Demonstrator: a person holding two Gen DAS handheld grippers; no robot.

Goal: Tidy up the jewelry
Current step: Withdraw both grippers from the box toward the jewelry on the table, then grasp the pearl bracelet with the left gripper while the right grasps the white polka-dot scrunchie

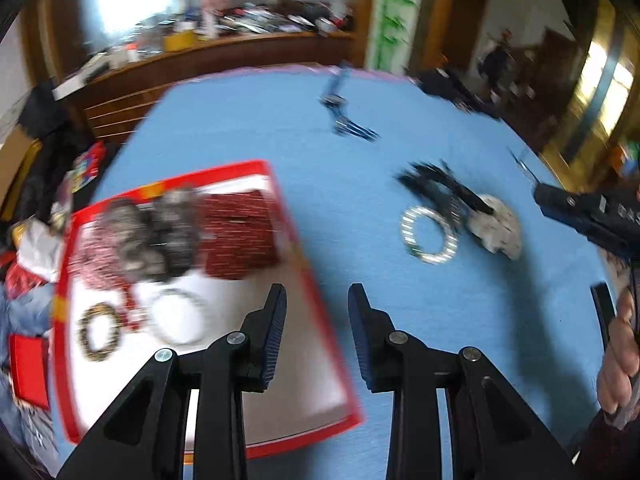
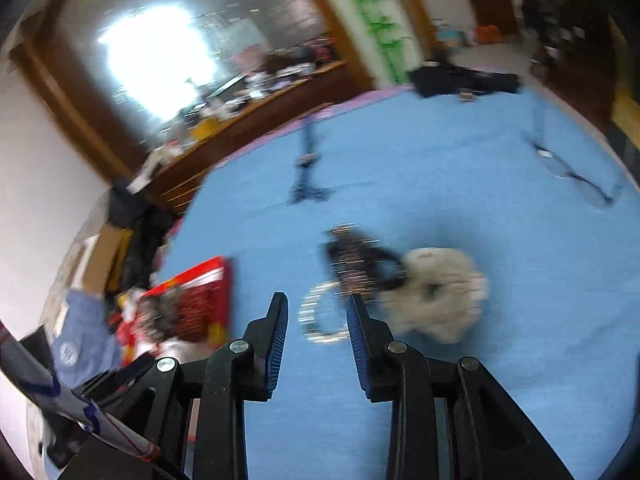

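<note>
Both my grippers hung empty over the blue cloth.

My left gripper (image 1: 317,304) had its jaws apart with nothing between them, above the edge of the red-rimmed tray (image 1: 320,312), where a gold bracelet (image 1: 99,331) and a pale one (image 1: 176,316) lay. My right gripper (image 2: 317,312) was spread too, empty, near a sparkly bracelet (image 2: 320,316) on the blue cloth (image 2: 460,184), beside dark beads (image 2: 356,260) and a cream pouch (image 2: 444,292).

Both views motion-blurred: dark clumps in the red-rimmed tray (image 1: 340,364) can't be IDed. Black tangle (image 2: 356,260) & pale lump (image 2: 444,292) on the blue cloth (image 2: 500,220) smear together, ring-shaped piece (image 2: 320,316) partly behind a finger. Hand (image 1: 618,364) cut off at right edge.
</note>
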